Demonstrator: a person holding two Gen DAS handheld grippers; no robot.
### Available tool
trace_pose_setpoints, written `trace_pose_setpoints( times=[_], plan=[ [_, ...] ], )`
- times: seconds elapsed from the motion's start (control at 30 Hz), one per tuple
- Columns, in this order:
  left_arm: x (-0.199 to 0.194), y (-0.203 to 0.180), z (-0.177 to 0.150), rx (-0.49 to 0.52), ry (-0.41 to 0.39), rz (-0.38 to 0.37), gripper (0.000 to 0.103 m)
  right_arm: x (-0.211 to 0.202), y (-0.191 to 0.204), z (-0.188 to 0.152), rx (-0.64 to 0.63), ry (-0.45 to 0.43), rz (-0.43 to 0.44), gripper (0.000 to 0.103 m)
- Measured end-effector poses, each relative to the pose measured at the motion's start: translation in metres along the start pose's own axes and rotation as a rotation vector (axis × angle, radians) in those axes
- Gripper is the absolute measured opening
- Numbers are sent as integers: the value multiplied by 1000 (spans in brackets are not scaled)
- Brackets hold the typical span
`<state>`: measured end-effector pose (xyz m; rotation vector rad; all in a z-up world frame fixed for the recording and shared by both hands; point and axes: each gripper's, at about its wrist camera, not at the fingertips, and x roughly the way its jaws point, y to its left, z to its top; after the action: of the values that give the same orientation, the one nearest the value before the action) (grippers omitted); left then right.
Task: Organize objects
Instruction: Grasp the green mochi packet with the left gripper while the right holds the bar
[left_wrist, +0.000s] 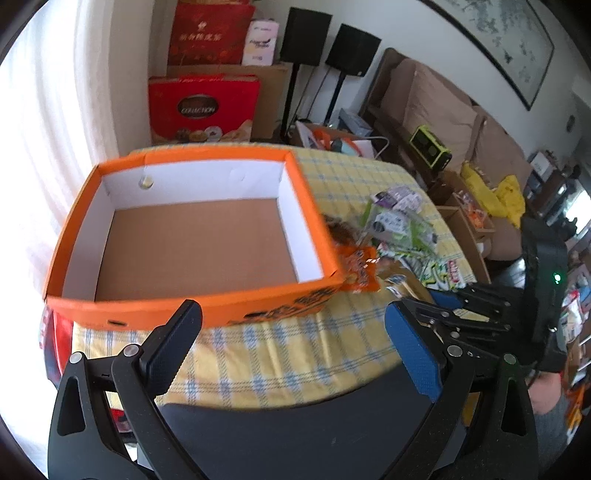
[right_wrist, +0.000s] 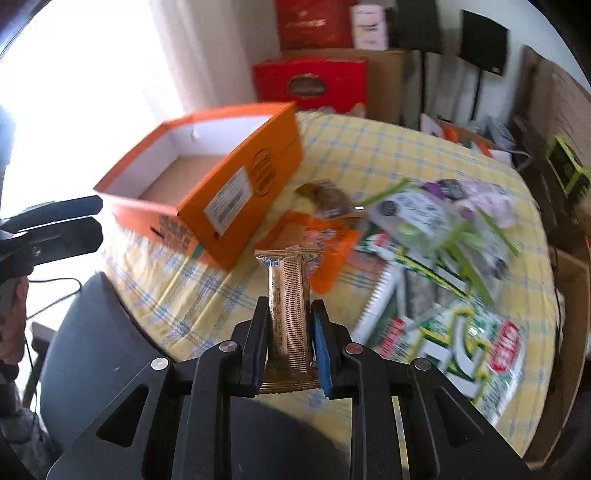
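**Bar in R gripper, box not yet loaded**

L wrist: left gripper (left_wrist: 291, 332) spread wide, nothing held, hovering at desk (left_wrist: 280, 354) edge just short of box (left_wrist: 199, 306). Box bare inside. Risk: L could nudge the box, which looks light.

R wrist: right gripper (right_wrist: 290, 332) clamped on bar (right_wrist: 290, 295), raised over desk, box well apart to its left. Risk: slick wrapper, low grip; bar may slip or clip the wall.

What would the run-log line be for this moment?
right gripper: shut on brown snack bar | left gripper: open, holding nothing | orange box: nothing inside | snack packets: on table
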<state>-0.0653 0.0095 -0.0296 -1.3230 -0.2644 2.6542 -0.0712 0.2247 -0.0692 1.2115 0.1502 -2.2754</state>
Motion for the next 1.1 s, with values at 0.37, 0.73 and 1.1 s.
trace_pose_setpoints(
  times=[0.37,0.73,1.1],
  plan=[
    [12,-55,47,77,9,-62,98,-55,-30,-14,111,-77,-76,22],
    [76,-108,99,158,115,-80,98,-78,-47,-33,180,-107,-120,22],
    [161,-128,100,202,251,-20,98,-90,-68,-47,241,-121,-145,22]
  ],
)
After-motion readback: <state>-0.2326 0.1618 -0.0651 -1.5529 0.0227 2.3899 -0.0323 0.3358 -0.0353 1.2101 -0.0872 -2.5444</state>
